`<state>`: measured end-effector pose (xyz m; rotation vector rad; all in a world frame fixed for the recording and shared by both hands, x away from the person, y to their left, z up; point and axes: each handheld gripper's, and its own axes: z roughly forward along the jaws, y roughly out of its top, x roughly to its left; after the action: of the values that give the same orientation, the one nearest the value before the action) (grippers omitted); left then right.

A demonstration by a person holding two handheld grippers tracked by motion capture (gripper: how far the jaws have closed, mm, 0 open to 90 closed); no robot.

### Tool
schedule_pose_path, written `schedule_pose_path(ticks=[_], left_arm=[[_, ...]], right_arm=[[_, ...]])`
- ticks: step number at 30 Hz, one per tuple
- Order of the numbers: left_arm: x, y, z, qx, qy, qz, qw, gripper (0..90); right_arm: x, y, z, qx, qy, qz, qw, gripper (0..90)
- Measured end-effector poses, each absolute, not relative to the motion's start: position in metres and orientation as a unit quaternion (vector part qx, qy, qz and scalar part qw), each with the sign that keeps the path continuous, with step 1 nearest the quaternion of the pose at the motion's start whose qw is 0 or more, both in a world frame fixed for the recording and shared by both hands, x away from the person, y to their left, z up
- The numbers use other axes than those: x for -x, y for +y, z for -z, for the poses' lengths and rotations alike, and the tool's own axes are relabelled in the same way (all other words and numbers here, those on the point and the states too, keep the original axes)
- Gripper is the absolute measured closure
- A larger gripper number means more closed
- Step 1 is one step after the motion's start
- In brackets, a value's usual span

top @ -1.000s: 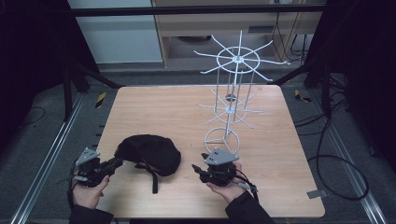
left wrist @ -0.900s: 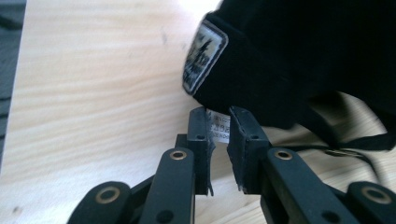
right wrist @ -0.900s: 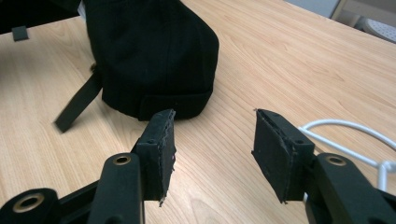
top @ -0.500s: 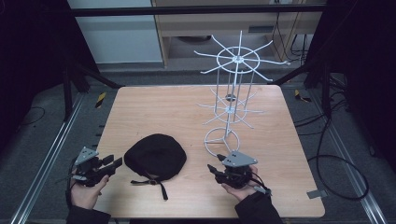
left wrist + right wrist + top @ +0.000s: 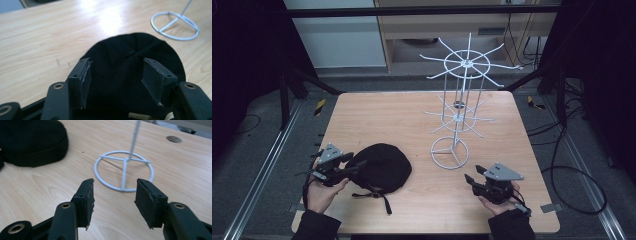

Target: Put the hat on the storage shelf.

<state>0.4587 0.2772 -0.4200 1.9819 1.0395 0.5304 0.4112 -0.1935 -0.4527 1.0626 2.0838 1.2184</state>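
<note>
Black cap [image 5: 382, 169] with black strap I see near the table's front edge, light wood-grain table [image 5: 377, 115], white wire rack [image 5: 459, 100] with white ring base, my black grippers' grey top plates, yellow-black tape on dark floor.

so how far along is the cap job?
Early. The black cap lies flat on the table, nothing hangs on the white wire rack. In hand: left gripper, jaws just opened, straddles the cap without pinching. Right gripper is open, empty. Left: any grasping and hanging.
</note>
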Motion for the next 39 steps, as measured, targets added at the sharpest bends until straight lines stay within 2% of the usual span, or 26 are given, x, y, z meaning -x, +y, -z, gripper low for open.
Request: schedule_pose_path(ticks=[8,12,18,23,25,29,39], left_arm=[[-0.474,0.259,0.429,-0.82,0.39,-0.192,0.373,39.8],[-0.48,0.254,0.433,-0.831,0.386,-0.186,0.355,44.0],[-0.485,0.254,0.437,-0.839,0.393,-0.165,0.339,58.3],[-0.485,0.253,0.439,-0.842,0.396,-0.149,0.334,78.5],[-0.484,0.254,0.438,-0.84,0.397,-0.145,0.339,83.4],[-0.478,0.253,0.433,-0.832,0.398,-0.152,0.356,86.5],[-0.465,0.259,0.416,-0.8,0.409,-0.174,0.403,87.2]], right_arm=[[-0.414,-0.223,0.458,-0.423,0.751,-0.436,0.258,48.2],[-0.418,-0.23,0.462,-0.43,0.751,-0.427,0.262,47.4],[-0.425,-0.236,0.467,-0.433,0.755,-0.414,0.266,46.9],[-0.428,-0.241,0.469,-0.445,0.751,-0.408,0.267,46.9],[-0.429,-0.243,0.47,-0.445,0.751,-0.407,0.268,46.9],[-0.431,-0.246,0.473,-0.45,0.75,-0.404,0.267,46.9],[-0.433,-0.255,0.478,-0.467,0.74,-0.404,0.267,45.1]])
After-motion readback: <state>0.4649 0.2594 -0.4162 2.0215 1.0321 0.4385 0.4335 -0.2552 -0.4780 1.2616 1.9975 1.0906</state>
